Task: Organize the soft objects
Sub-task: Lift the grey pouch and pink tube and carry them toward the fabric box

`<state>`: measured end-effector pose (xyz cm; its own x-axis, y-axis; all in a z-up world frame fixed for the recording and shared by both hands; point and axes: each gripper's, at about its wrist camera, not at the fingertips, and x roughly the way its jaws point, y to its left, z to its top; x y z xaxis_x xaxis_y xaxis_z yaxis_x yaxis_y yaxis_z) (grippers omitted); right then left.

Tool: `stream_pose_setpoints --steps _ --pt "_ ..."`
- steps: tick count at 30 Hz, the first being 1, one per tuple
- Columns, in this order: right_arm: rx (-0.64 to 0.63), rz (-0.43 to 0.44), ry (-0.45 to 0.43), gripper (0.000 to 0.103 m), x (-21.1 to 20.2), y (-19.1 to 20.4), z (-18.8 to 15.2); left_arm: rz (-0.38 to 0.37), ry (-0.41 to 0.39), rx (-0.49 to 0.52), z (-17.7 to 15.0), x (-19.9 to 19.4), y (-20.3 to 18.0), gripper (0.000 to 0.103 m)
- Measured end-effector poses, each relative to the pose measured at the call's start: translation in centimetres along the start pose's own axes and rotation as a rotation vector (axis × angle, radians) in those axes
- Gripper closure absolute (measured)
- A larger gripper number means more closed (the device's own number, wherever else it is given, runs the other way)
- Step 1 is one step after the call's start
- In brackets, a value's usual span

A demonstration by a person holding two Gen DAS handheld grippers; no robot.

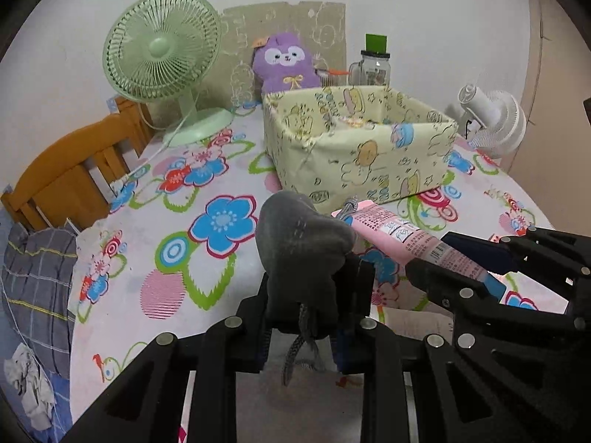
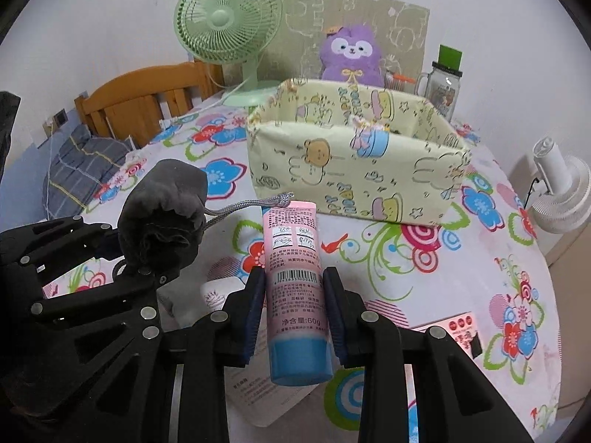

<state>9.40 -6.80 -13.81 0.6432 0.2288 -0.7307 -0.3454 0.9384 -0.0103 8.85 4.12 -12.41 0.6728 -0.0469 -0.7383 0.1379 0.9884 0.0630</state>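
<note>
Two soft things are held above the tabletop, just short of the fabric box.

Largest is the flowered tabletop, on which the pale yellow fabric box is set, with a green fan and a purple plush toy seen behind it. A grey drawstring pouch is grasped in the clenched left hand-held gripper, its cord hanging loose. A pink tube with a blue cap is clamped between the pads of the right hand-held gripper, its crimped end pointed toward the box.
</note>
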Motion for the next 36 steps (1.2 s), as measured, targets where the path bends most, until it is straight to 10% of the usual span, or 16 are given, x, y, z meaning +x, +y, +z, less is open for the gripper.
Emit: stream_pose_setpoints --steps 36 --pt "0.049 -0.069 -0.136 0.068 -7.3 -5.0 4.9 -0.024 -0.133 0.068 6.0 -6.1 -4.6 0.078"
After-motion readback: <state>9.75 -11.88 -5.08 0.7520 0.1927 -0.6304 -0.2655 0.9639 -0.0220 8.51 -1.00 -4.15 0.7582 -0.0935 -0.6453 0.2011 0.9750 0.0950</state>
